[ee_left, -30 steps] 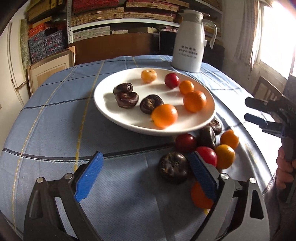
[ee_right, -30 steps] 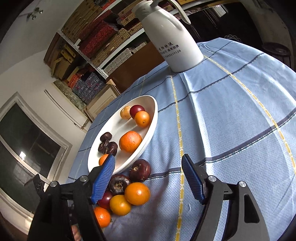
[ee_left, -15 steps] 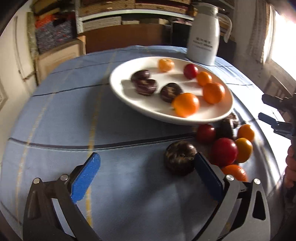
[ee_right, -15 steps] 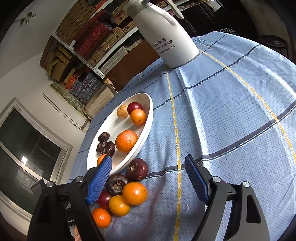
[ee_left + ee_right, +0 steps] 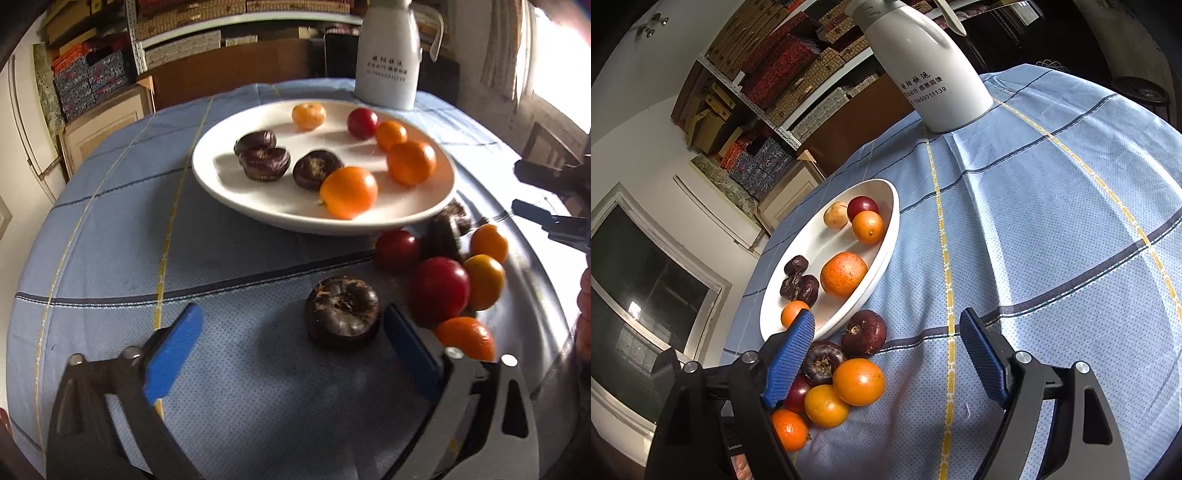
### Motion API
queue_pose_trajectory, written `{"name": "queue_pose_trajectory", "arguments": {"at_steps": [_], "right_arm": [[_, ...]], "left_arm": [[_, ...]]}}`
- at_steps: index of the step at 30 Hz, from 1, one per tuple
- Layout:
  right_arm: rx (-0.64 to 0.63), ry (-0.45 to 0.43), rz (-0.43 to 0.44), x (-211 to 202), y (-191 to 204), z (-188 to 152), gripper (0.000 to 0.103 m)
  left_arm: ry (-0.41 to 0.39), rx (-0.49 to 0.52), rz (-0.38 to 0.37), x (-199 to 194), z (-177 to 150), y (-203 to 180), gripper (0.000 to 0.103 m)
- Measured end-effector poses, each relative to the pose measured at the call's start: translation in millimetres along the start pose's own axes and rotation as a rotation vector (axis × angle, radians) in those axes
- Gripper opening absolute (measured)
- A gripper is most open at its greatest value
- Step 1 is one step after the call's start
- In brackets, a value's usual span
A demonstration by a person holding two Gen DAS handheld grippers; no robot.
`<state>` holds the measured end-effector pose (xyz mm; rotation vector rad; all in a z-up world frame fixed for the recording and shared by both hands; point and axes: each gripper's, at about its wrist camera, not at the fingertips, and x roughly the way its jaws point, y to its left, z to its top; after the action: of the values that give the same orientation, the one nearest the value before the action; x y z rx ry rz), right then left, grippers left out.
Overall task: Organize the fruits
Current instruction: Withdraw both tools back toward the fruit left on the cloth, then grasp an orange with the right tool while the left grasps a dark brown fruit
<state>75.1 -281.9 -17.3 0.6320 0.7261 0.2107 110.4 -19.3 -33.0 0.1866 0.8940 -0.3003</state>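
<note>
Closer to the dark fruit (image 5: 342,317) the left gripper (image 5: 291,350) has been brought, jaws spread wide.
Firm and light it is judged; its round sides should be pinched.

White plate (image 5: 221,177); blue tablecloth (image 5: 1052,221) w/ yellow & navy stripes; blue fingers (image 5: 173,354).

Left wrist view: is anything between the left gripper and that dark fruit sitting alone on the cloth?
Nothing visible. The left gripper is open, and the dark fruit lies on bare tablecloth just ahead, nearer its right finger. The red fruit and an orange crowd that finger's outer side.
</note>
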Motion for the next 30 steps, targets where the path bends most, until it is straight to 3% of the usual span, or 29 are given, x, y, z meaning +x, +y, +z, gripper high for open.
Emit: {"name": "queue_pose_trajectory", "arguments": {"at_steps": [3, 5, 9, 14, 17, 20, 24, 30], "right_arm": [[-0.016, 0.004, -0.002, 0, 3, -2, 0.082], [-0.037, 0.012, -0.001, 1, 7, -3, 0.082], [-0.098, 0.039, 0.011, 0, 16, -14, 0.080], [-0.151, 0.082, 0.015, 3, 26, -27, 0.065], [-0.156, 0.108, 0.010, 8, 26, -29, 0.063], [-0.151, 0.127, 0.018, 13, 27, -29, 0.059], [-0.157, 0.172, 0.025, 24, 30, -31, 0.044], [-0.182, 0.178, 0.000, 28, 35, -35, 0.038]], "left_arm": [[0.001, -0.016, -0.062, 0, 0, 3, 0.069], [-0.013, -0.010, -0.105, -3, -1, 1, 0.041], [-0.017, -0.027, -0.118, -4, -2, 2, 0.041], [-0.020, -0.090, -0.122, -5, -3, 15, 0.041], [-0.022, -0.114, -0.111, -5, -3, 20, 0.041], [-0.018, -0.100, -0.098, -5, -4, 19, 0.041], [-0.014, -0.095, -0.093, -5, -4, 19, 0.041], [-0.018, -0.078, -0.087, -4, -3, 15, 0.041]]}}
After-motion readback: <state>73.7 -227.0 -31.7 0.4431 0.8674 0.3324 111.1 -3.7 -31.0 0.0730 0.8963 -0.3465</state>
